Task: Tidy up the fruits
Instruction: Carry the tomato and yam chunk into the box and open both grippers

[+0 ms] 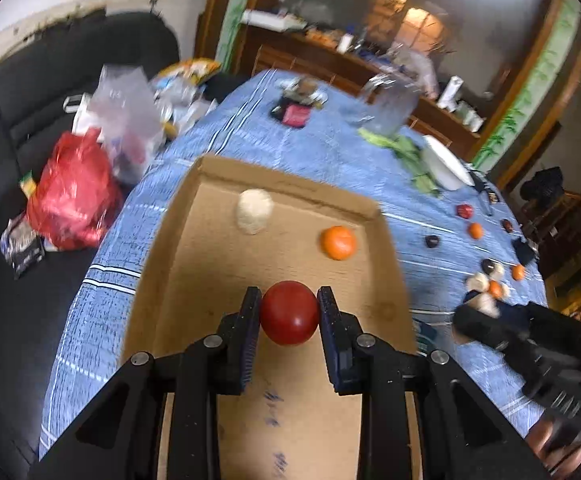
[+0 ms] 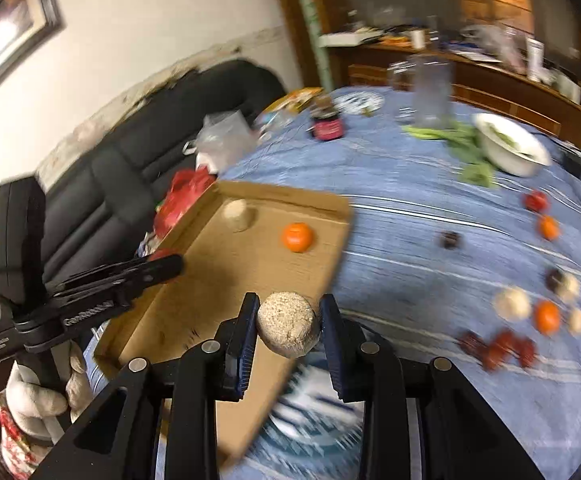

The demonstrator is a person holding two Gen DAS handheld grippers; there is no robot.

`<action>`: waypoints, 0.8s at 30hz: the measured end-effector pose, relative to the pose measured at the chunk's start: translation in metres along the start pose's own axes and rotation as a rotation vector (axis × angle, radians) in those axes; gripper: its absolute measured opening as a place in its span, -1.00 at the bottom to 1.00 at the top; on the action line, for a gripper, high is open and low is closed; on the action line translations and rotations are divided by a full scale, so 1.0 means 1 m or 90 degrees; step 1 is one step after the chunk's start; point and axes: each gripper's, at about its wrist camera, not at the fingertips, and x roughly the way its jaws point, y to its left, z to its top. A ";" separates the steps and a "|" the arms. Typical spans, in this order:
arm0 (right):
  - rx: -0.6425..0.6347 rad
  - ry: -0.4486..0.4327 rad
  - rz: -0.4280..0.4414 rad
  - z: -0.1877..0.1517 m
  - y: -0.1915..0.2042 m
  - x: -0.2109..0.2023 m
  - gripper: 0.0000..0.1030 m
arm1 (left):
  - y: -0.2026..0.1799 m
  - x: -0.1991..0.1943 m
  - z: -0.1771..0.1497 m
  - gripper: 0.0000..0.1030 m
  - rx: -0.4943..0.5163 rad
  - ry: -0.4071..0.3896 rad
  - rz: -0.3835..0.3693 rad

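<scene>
Over shallow brown cardboard tray [image 1: 386,248], your left gripper [image 1: 289,312] pinched round red fruit [image 1: 289,313], right gripper [image 2: 288,322] pinched rough beige ball [image 2: 288,324]; best lowered before release, apart from round orange fruit [image 1: 338,242].

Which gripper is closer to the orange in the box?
Left, though not by much. The left gripper, holding a tomato, hangs over the box just short of the orange; the right gripper is at the box's near edge.

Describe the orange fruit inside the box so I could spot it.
Find the cardboard box on the blue tablecloth. Near its far right corner sits an orange, alone. The pale ball beside it is whitish; other oranges lie outside, on the cloth.
</scene>
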 end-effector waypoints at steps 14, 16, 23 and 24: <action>-0.044 0.064 -0.045 0.016 0.013 0.100 -0.34 | 0.027 0.057 0.021 -0.46 -0.060 0.078 0.015; -0.049 0.061 -0.050 0.017 0.013 0.100 -0.34 | 0.028 0.057 0.021 -0.38 -0.068 0.076 0.012; -0.040 0.023 -0.040 0.018 0.012 0.081 0.21 | 0.027 0.027 0.023 0.08 -0.081 0.022 -0.005; -0.035 0.016 -0.038 0.018 0.011 0.073 0.21 | 0.028 0.021 0.023 0.09 -0.081 0.014 -0.004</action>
